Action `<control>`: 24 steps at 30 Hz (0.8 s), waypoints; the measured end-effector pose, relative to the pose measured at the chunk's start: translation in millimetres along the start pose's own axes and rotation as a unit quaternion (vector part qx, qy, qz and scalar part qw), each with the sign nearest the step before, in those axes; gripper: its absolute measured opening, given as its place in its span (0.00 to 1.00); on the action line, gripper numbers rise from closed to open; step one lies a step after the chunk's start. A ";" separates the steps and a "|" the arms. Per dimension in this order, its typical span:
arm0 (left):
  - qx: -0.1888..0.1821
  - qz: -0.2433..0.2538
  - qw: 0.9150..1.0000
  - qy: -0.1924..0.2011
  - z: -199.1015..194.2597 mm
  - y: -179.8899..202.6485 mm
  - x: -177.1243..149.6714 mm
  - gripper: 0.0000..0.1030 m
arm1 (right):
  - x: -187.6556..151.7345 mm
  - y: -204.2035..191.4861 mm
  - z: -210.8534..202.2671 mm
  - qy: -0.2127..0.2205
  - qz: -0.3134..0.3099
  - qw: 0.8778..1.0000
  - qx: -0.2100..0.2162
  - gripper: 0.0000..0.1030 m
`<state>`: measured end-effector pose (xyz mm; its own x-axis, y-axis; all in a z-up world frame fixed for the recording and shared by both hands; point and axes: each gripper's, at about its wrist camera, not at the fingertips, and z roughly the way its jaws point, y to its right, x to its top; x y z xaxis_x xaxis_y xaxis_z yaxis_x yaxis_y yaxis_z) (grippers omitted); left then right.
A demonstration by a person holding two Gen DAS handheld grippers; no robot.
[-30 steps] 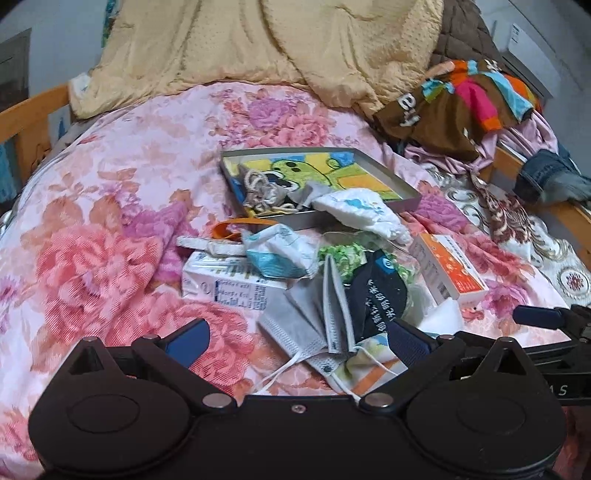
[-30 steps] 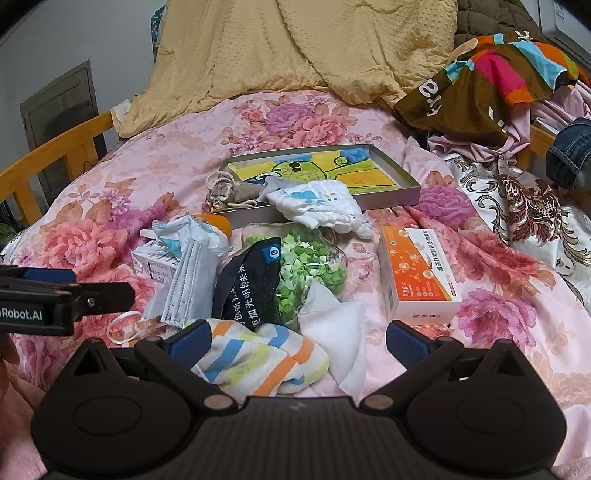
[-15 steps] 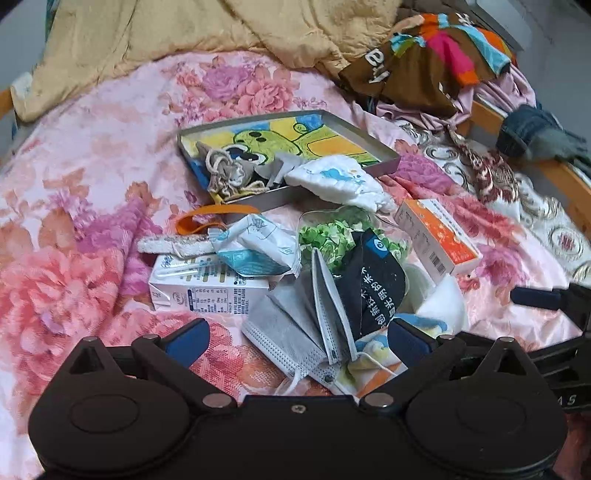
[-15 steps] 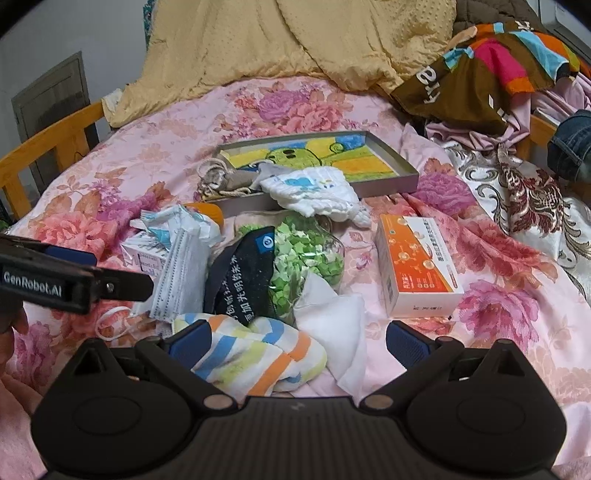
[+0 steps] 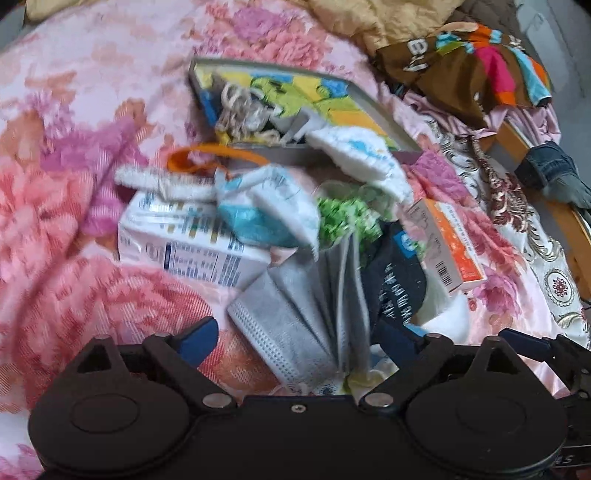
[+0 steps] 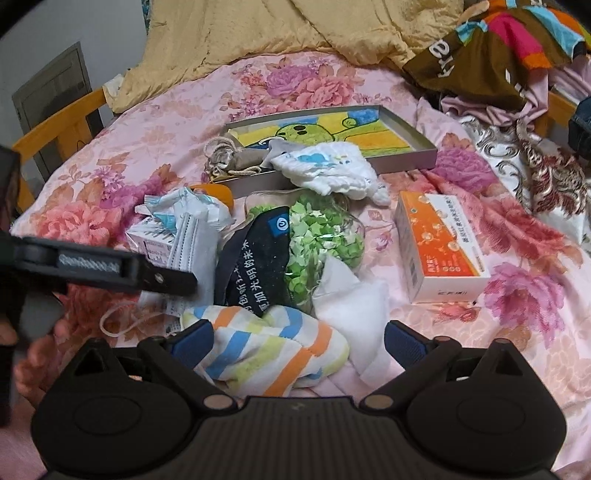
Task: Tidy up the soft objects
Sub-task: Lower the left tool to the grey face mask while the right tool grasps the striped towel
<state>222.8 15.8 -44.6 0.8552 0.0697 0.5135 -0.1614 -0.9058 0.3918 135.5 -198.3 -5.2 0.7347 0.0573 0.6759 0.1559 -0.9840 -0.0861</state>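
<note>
A heap of soft things lies on the floral bed. My left gripper point(image 5: 297, 338) is open, its jaws either side of several grey face masks point(image 5: 303, 314). Beside them lie a black printed cloth point(image 5: 400, 280), a crumpled blue-white mask packet point(image 5: 266, 206) and a white baby cloth point(image 5: 362, 158). My right gripper point(image 6: 297, 338) is open over a striped towel point(image 6: 269, 354), with a white cloth point(image 6: 351, 295) and the black cloth point(image 6: 255, 266) just beyond. The left gripper shows from the side in the right wrist view point(image 6: 110, 267).
A shallow grey box with a cartoon picture point(image 6: 406, 127) holds a rope bundle point(image 6: 225, 157). An orange-white carton point(image 6: 439, 247), a white carton point(image 5: 188, 243) and a bag of green paper stars point(image 6: 321, 240) lie in the heap. Clothes point(image 6: 506, 44) and a yellow blanket point(image 6: 277, 33) lie behind.
My left gripper has moved forward and down onto the grey masks, which now lie between its jaws. My right gripper has edged forward over the striped towel. Both stay open.
</note>
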 end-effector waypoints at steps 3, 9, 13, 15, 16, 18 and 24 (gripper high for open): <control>-0.002 -0.013 1.000 -0.009 5.8 -6.1 -0.4 0.84 | 1.2 2.1 4.3 -0.011 0.013 1.000 0.009 0.95; -0.017 -0.062 0.998 -0.009 7.5 -17.8 3.0 0.78 | 1.9 1.8 15.0 -0.029 0.034 0.999 0.027 0.92; -0.023 -0.074 0.997 -0.012 9.8 -19.7 3.1 0.71 | 0.9 3.2 25.1 -0.048 0.061 0.996 0.044 0.87; -0.025 -0.073 0.997 -0.013 10.4 -19.5 3.1 0.60 | -0.2 6.4 27.1 -0.050 0.079 0.994 0.054 0.86; -0.027 -0.073 0.997 -0.014 10.6 -19.5 2.8 0.56 | -0.6 9.0 27.9 -0.052 0.091 0.993 0.061 0.85; -0.029 -0.072 0.997 -0.016 11.1 -19.7 2.3 0.44 | -1.2 13.0 28.7 -0.053 0.107 0.991 0.066 0.83; -0.054 -0.066 0.996 -0.031 11.5 -17.1 2.7 0.17 | -4.0 10.6 30.3 -0.058 0.107 0.989 0.087 0.71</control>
<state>233.5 26.7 -58.7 0.9010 0.1562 0.4047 -0.0947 -0.8396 0.5349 154.2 -203.9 -31.0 0.8323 -0.1198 0.5412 0.0930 -0.9324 -0.3494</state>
